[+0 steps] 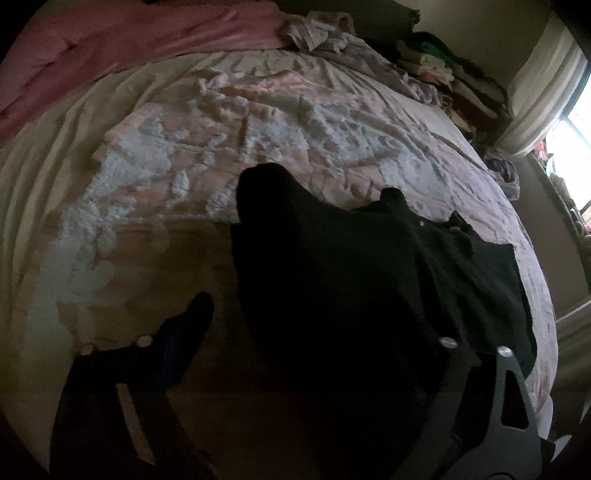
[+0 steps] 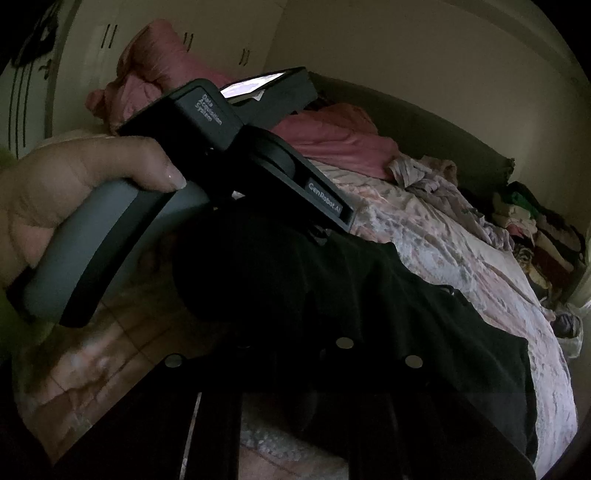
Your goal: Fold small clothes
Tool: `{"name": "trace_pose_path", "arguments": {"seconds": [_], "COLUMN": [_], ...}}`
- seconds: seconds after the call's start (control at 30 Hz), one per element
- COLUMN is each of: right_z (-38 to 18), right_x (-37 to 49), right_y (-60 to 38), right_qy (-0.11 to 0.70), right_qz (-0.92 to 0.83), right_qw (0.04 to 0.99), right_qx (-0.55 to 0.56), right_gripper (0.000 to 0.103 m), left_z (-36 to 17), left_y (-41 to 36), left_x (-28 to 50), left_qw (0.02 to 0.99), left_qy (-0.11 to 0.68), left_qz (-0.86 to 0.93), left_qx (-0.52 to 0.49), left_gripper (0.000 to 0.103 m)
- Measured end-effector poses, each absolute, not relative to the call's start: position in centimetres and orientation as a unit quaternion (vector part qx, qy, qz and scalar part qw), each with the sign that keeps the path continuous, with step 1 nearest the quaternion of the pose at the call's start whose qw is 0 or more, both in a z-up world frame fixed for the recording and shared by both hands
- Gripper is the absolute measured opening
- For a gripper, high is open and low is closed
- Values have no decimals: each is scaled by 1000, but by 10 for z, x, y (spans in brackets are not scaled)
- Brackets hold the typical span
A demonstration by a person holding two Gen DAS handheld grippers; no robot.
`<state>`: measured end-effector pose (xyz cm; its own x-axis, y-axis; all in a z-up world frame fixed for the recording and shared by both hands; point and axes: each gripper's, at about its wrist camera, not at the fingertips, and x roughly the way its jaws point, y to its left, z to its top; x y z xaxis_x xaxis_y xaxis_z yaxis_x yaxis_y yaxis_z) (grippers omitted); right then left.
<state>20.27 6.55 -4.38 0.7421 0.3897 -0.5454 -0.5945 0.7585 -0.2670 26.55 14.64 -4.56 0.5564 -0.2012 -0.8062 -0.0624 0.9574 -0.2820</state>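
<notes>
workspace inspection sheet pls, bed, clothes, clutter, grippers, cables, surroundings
surface: bed with pink and white textured bedspread, rumpled.
job's things: black garment draped over the near bedspread.
clutter: pink blanket at the far end; crumpled pale cloth; pile of clothes along the bed's far side.
grippers: left gripper open, garment between its fingers; right gripper shut, grip on the garment too dark to confirm; hand holds the left gripper's handle.
cables: nothing seen.
surroundings: curtain by a bright window; wardrobe doors.

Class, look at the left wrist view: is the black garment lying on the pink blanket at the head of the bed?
No. The black garment lies on the floral bedspread near the camera, well apart from the pink blanket.
</notes>
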Motion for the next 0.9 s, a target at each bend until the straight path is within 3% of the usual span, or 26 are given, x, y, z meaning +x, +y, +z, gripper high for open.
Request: {"name": "trace_pose_path", "arguments": {"seconds": [0.13,0.2,0.27,0.57,0.67,0.9], "right_z": [-45,-46,-46,-46,-46,-41], "right_x": [202,202,205,205,205,203], "right_y": [65,65,62,59,57,50], "right_qy": [237,238,237,235,233,224], "right_qz": [271,271,271,270,269,265], "right_qw": [908,908,908,910,912,915], "right_qx": [-214,-214,-214,-208,-206,-204], "right_gripper": [11,11,11,10,10,9], "left_z": [-46,-46,-46,-36,-32,-21], "left_y": [142,139,138,127,126,119], "left_x": [265,264,264,257,255,249], "left_qw": [870,872,872,889,893,900], "left_qy": [470,469,467,447,439,424], "left_qz": [-50,-49,-51,-43,-43,-43], "left_qx": [-140,-133,-133,-94,-91,-89], "left_gripper": [63,59,46,18,12,10]}}
